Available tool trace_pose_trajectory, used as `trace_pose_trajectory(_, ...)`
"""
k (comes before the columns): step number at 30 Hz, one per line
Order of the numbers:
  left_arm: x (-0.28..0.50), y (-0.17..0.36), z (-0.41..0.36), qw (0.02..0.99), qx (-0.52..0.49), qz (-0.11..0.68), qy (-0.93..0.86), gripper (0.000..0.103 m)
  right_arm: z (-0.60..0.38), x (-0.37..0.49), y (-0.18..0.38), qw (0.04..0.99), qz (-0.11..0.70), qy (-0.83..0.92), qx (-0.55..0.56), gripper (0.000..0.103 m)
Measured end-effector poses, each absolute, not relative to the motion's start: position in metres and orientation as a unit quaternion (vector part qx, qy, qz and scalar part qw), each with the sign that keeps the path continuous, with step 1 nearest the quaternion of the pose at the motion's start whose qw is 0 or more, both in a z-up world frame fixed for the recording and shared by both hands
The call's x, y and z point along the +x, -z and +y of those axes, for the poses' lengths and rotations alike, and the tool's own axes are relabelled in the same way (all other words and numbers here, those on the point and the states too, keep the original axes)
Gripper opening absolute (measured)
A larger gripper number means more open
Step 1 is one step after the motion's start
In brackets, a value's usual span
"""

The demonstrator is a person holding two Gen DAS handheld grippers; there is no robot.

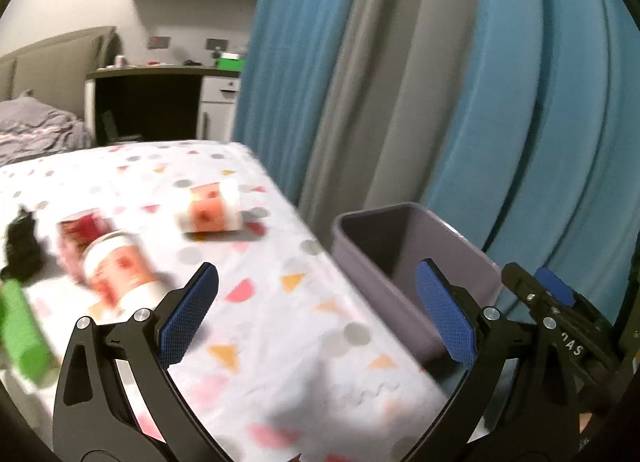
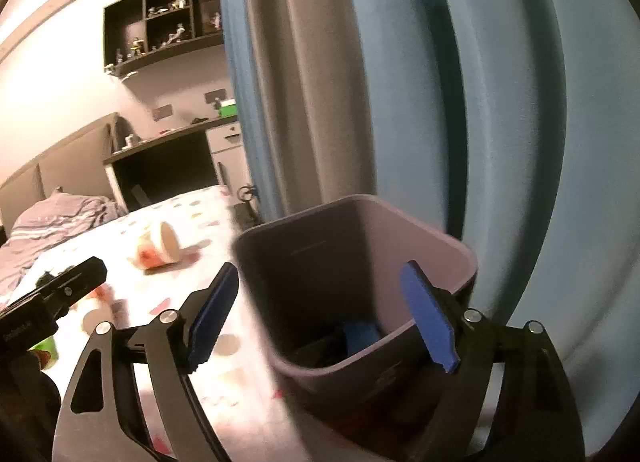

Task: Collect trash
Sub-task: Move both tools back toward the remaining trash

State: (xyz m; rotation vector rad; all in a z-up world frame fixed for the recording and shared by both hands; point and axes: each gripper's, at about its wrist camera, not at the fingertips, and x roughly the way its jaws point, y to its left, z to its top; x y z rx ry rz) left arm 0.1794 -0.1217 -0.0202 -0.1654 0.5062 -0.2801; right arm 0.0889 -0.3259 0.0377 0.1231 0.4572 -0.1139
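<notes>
Beside blue pleated curtain (image 1: pixel 500 102): mauve rectangular plastic bin (image 1: pixel 416 262), blue item inside. On patterned surface (image 1: pixel 280 302): paper cups (image 1: pixel 212 210), green block (image 1: pixel 22 338). Left hand-held gripper (image 1: pixel 316 314) and right hand-held gripper (image 2: pixel 320 318) spread wide, empty.

White surface (image 1: pixel 280 314) cloth dotted with grey circles, pink half-moons and orange triangles. Orange-and-white cups (image 1: pixel 210 210) printed in red. Lilac-grey bin (image 1: pixel 452 246), dark inside. Blue and grey striped curtain (image 1: pixel 400 62). Blue cross-hatched pads on black fingers (image 1: pixel 188 314). Bright green block (image 1: pixel 22 334) at left.
</notes>
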Motion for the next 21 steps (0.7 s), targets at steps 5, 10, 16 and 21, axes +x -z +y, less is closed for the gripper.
trace_pose_trajectory(5, 0.146, 0.017, -0.086, 0.958, -0.091, 0.245, 0.120, 0.097, -0.303, 0.079, -0.040, 0.971, 0.227, 0.034, 0.069, 0.083)
trace_pose_trajectory(10, 0.107, 0.012, -0.046, 0.966, -0.078, 0.228, 0.092, 0.097, -0.273, 0.066, -0.044, 0.973, 0.222, 0.004, 0.067, 0.084)
trace_pose_trajectory(16, 0.058, 0.015, 0.011, 0.973, -0.078, 0.213, 0.044, 0.097, -0.228, 0.052, -0.046, 0.973, 0.221, -0.042, 0.045, 0.084)
trace_pose_trajectory(21, 0.020, 0.027, 0.060, 0.974, -0.071, 0.215, -0.016, 0.097, -0.189, 0.043, -0.045, 0.972, 0.220, -0.079, 0.028, 0.084)
